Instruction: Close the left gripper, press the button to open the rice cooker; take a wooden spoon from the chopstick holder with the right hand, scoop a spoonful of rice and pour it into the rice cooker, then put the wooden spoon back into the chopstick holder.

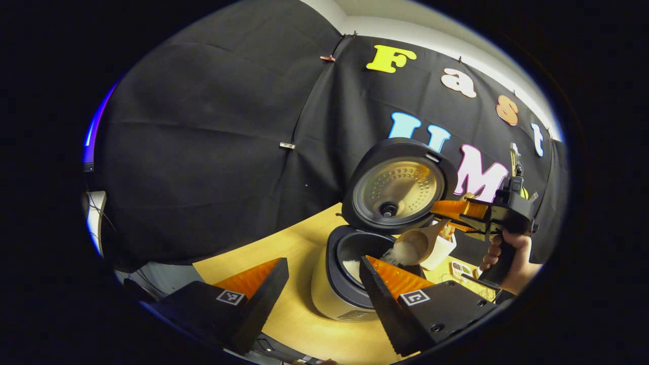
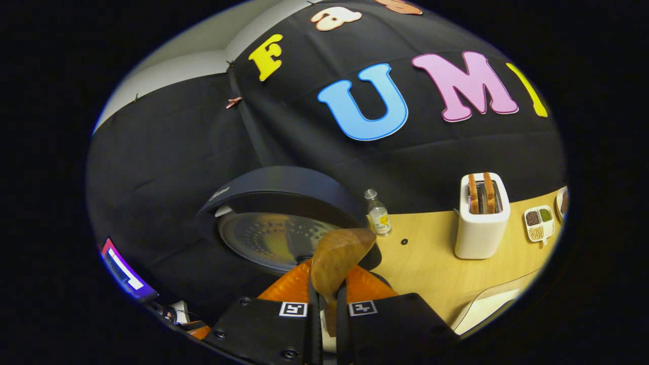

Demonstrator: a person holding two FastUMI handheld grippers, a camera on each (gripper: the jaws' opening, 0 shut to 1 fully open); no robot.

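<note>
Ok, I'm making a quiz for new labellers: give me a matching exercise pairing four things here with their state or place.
Things:
1. rice cooker lid
2. wooden spoon
3. left gripper
4. toaster

States or places:
A. open, holding nothing
B. raised, standing open
C. holding two slices, on the table
D. tipped, spilling rice into the pot

Pairs: 1-B, 2-D, 3-A, 4-C

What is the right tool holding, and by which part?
The right tool holds the spoon by its handle, bowl tipped over the open cooker. The left tool holds nothing.
</note>
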